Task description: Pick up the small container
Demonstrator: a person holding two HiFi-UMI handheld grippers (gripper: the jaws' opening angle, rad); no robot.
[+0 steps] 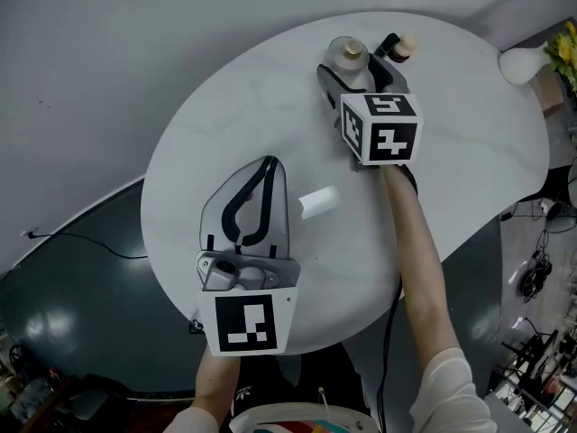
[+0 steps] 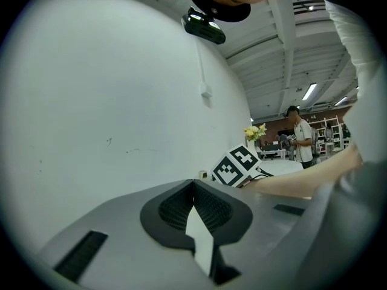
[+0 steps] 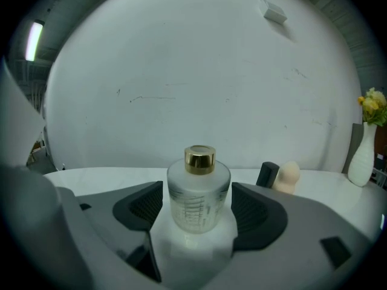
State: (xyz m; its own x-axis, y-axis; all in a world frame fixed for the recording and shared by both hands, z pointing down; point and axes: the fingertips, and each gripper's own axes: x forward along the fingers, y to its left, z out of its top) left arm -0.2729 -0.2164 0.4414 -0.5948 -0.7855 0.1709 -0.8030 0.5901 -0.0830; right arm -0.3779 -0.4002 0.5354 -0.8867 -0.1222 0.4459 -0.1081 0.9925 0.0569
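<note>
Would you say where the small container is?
In the head view the small container stands at the table's far edge, between the right gripper's jaws, left of a sponge.

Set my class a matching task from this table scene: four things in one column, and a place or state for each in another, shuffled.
Column 1
1. frosted glass bottle with gold cap
2. white vase with yellow flowers
3. left hand-held gripper
4. beige egg-shaped sponge

Column 2
A. jaws together, nothing held
B. beside a black block
C. between the jaws of the right hand-held gripper
D. at the far right edge of the white table

Pairs: 1-C, 2-D, 3-A, 4-B
</note>
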